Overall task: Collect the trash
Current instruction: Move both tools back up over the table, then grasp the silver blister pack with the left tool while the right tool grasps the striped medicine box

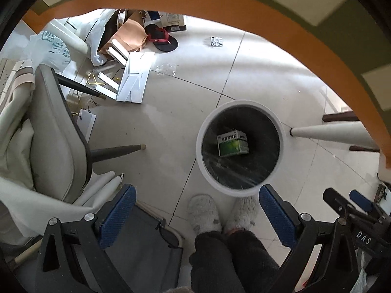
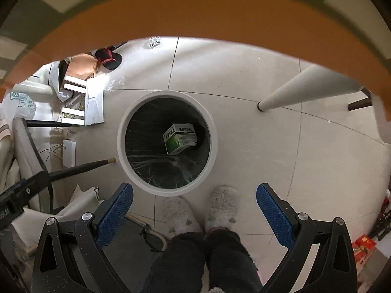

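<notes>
A round white trash bin point(image 1: 204, 168) with a black liner stands on the tiled floor; it also shows in the right wrist view point(image 2: 212, 146). A green and white medicine box point(image 1: 232, 144) lies at its bottom, also seen from the right wrist point(image 2: 179, 138). My left gripper point(image 1: 195, 217) is open and empty, held above the floor to the left of and nearer than the bin. My right gripper point(image 2: 194, 214) is open and empty, above the bin's near edge. A blister pack point(image 1: 216, 41) lies on the floor far behind the bin, also visible in the right wrist view point(image 2: 154, 41).
An orange table edge point(image 1: 220, 5) arcs overhead, with white legs point(image 1: 330, 131) to the right. A grey chair point(image 1: 56, 134) stands left. Papers, white boxes point(image 1: 133, 78), bags and a shoe point(image 1: 163, 39) clutter the far left floor. My slippered feet point(image 1: 204, 213) stand by the bin.
</notes>
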